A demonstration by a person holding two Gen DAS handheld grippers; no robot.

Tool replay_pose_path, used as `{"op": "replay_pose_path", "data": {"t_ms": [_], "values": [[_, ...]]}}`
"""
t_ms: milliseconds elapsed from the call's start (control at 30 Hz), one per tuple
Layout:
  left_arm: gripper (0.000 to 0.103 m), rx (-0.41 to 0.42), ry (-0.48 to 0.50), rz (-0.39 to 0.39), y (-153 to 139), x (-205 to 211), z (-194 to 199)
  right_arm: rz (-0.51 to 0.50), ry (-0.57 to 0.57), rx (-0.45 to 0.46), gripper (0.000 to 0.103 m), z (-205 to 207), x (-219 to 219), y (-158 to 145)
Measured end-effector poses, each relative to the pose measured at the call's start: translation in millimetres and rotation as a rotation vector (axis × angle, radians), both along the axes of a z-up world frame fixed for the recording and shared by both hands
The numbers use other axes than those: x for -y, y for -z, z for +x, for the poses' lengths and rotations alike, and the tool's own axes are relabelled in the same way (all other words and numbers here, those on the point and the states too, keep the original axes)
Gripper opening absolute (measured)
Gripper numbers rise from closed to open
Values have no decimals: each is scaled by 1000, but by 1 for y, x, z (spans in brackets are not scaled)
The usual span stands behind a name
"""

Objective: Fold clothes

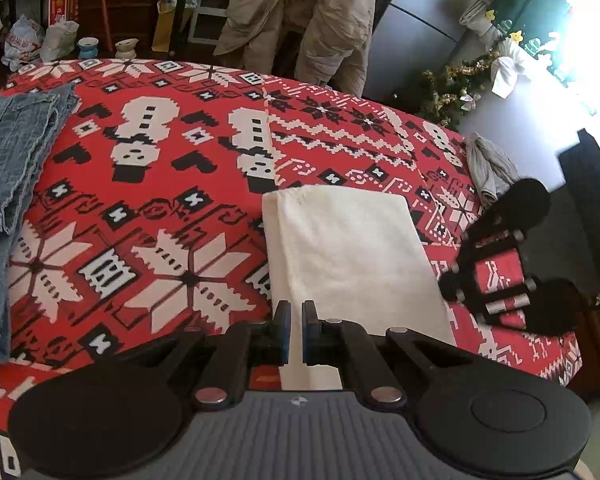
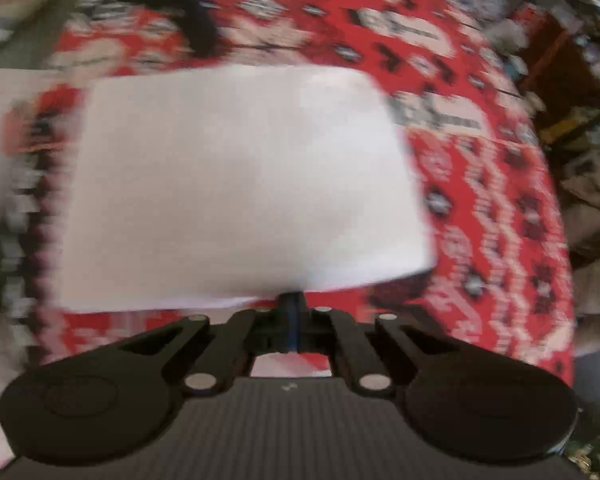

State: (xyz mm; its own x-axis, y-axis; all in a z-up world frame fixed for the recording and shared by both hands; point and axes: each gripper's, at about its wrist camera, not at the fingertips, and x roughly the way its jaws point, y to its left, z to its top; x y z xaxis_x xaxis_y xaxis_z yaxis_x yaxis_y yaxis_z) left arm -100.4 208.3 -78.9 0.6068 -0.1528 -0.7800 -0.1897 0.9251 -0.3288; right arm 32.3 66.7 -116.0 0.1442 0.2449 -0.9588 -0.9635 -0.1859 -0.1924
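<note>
A white cloth (image 1: 348,256), folded into a rectangle, lies flat on the red patterned tablecloth (image 1: 160,200). My left gripper (image 1: 296,332) hovers over the cloth's near left end; its blue-padded fingers stand a narrow gap apart, and white fabric shows through the gap. My right gripper (image 1: 446,286) sits at the cloth's right edge. In the blurred right wrist view, the right gripper (image 2: 293,300) has its fingers pressed together at the near edge of the white cloth (image 2: 240,184), which looks slightly lifted there.
Folded blue denim (image 1: 8,168) lies at the table's left edge. A small grey garment (image 1: 488,164) rests near the far right edge. A chair draped with a beige jacket (image 1: 300,20) stands behind the table. The table's right edge (image 1: 576,360) is close to the right gripper.
</note>
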Motion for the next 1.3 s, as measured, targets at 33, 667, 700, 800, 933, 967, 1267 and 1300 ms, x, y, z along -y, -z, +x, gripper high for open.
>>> {"op": "replay_pose_path", "data": {"t_ms": [33,667,700,800,933,967,1267,1300], "values": [[3,0,-1,-5,0,1,0,-5,-10,-6,0,-4,1,0],[3,21,1,-41,-6,8,-16,-16,-39,-79,0,-51,17,-14],[3,22,0,-41,-7,9,-17,-14,-26,-75,0,-49,17,-13],[3,26,-4,-42,-9,8,-21,-12,29,-45,0,-35,14,-11],[3,21,-14,-38,-8,3,-24,-34,-38,-89,2,-63,23,-17],[3,19,-16,-40,-7,2,-24,-37,-58,-94,2,-71,27,-21],[3,26,6,-48,-7,10,-25,-32,-2,-132,1,-63,33,-27],[3,25,9,-48,-7,10,-25,-33,-4,-140,1,-65,34,-28]]}}
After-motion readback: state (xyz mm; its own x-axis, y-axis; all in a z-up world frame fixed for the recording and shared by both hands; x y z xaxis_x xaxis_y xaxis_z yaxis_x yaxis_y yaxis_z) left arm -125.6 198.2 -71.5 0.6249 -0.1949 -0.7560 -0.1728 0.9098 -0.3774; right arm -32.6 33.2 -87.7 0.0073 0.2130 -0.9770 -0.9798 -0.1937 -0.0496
